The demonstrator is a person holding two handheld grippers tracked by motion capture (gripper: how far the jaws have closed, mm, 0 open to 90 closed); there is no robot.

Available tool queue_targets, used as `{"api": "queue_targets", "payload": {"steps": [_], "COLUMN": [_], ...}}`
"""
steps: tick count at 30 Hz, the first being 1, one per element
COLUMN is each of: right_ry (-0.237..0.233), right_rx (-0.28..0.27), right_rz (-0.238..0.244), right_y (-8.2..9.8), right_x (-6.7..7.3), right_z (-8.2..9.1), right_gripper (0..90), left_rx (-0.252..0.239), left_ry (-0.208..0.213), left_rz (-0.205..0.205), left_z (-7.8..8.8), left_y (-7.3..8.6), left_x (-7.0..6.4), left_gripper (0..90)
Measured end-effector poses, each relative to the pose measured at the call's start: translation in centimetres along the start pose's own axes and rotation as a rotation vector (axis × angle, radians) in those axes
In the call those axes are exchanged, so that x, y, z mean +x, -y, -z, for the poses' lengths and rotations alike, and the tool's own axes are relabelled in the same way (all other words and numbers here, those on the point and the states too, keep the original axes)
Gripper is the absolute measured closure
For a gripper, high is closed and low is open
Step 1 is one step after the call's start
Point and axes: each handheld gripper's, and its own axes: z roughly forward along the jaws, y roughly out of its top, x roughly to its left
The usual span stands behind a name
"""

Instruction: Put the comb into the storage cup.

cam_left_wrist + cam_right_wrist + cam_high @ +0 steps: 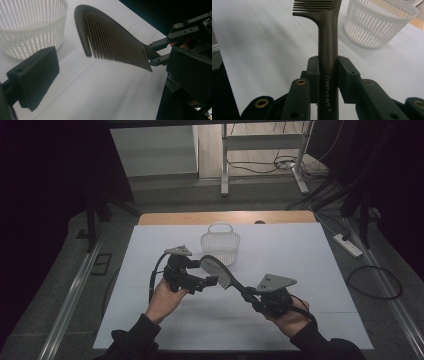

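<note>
We read one line of writing: "Creative Art" with a registered mark, in pale letters running along the comb's handle, seen in the right gripper view.

Left to right in the high view: the left claw (212, 281) is held above the surface, its jaws apart with nothing between them; in the left gripper view one black block-shaped pad (35, 75) stands clear of the comb. The pad looks like matte hard plastic with a ridged lower edge.

Next comes the comb (220, 272), dark, matte, with a curved spine and fine, closely set teeth that fan out from a straight, rounded handle. It is in the air over the middle of the surface, just in front of the basket and apart from it.

The right claw (248, 296) is clamped on the comb's handle, one pad on each side.

Behind the comb stands a white plastic basket (220, 247), round, slatted, with a hoop handle.

The surface (300, 255) is a pale sheet over a wooden top. Beyond it we see a grey floor, white frame legs, loose cables and a power strip (347, 245).
</note>
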Motion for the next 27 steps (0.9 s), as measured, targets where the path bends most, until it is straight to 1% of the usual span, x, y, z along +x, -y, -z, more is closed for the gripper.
{"api": "queue_targets", "payload": {"steps": [6,7,11,14,16,17,18,19,22,23,26,27], "right_ry": [-0.003,-0.005,-0.007,-0.007,-0.002,0.0,0.003,0.004,0.008,0.01,0.012,0.013], "right_rx": [-0.009,-0.011,-0.013,-0.017,-0.019,-0.02,-0.02,-0.02,-0.019,-0.019,-0.021,-0.022], "right_rz": [0.009,0.012,0.025,0.036,0.044,0.046,0.048,0.048,0.052,0.053,0.053,0.054], "right_y": [-0.2,-0.2,-0.3,-0.3,-0.3,-0.3,-0.3,-0.3,-0.2,-0.2,-0.2,-0.2], "right_x": [0.6,0.7,1.1,1.4,1.4,1.5,1.5,1.5,1.5,1.5,1.5,1.5], "right_z": [-0.1,-0.2,-0.4,-0.4,-0.5,-0.5,-0.5,-0.5,-0.5,-0.5,-0.6,-0.6], "right_gripper": [72.2,72.2,72.2,72.2,72.2,72.2,72.2,72.2,72.2,72.2,72.2,72.2], "left_rx": [0.01,0.01,0.009,0.019,0.023,0.028,0.03,0.031,0.034,0.036,0.032,0.03], "left_ry": [0.009,0.022,0.046,0.05,0.042,0.052,0.058,0.061,0.096,0.114,0.144,0.162], "left_rz": [0.017,0.022,0.037,0.046,0.053,0.053,0.057,0.062,0.082,0.088,0.105,0.112], "left_z": [-0.3,-0.4,-0.4,-0.6,-0.6,-0.6,-0.5,-0.5,-0.4,-0.4,-0.3,-0.3], "left_y": [0.0,0.1,0.1,0.1,0.1,0.2,0.3,0.3,0.3,0.3,0.3,0.4], "left_x": [0.1,0.2,0.3,0.3,0.3,0.3,0.3,0.3,0.3,0.3,0.4,0.5], "left_gripper": [0.0,0.0,0.0,0.0,1.7,4.7,11.4,15.7,31.9,35.8,48.4,52.9]}}
